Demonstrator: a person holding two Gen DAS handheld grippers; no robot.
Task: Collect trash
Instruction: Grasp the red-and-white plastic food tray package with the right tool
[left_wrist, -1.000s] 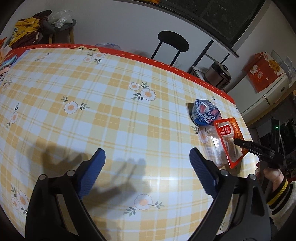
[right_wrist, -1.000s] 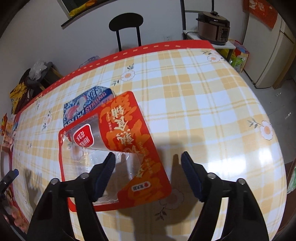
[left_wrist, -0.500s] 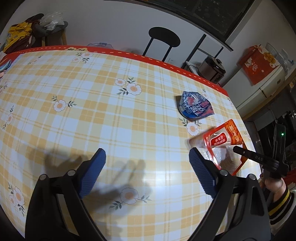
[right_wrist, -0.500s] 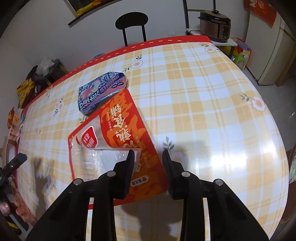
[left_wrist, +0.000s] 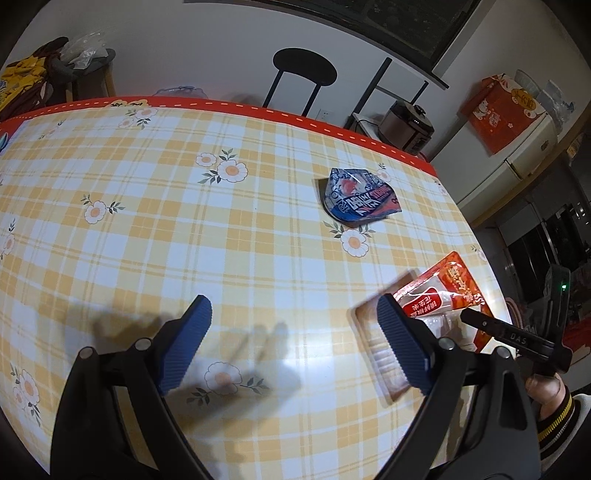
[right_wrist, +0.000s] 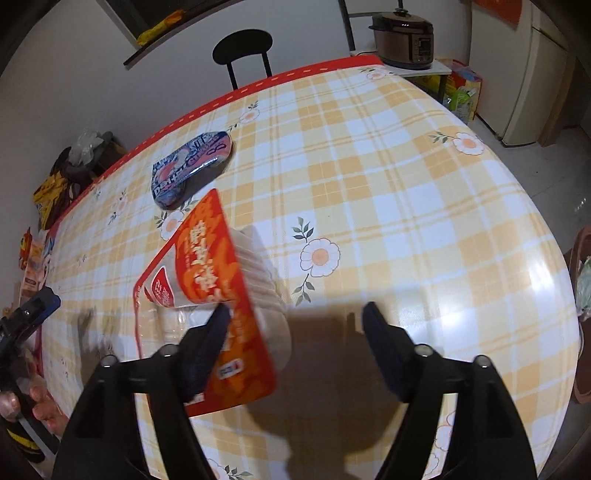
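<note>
A glossy yellow-and-white plaid tablecloth (left_wrist: 229, 236) with daisy prints and a red border covers the table. Low in the left wrist view the left gripper (left_wrist: 295, 343) stands wide with nothing between its ribbed blue pads. The right gripper (right_wrist: 295, 347) has its jaws opening; the red snack packet (right_wrist: 221, 302), blurred, with its clear tray, lies against its left finger. Farther up sits a crumpled blue wrapper (left_wrist: 360, 201). Beyond the table stand a black chair (left_wrist: 304, 74) and a rice cooker (right_wrist: 402, 35).
</note>
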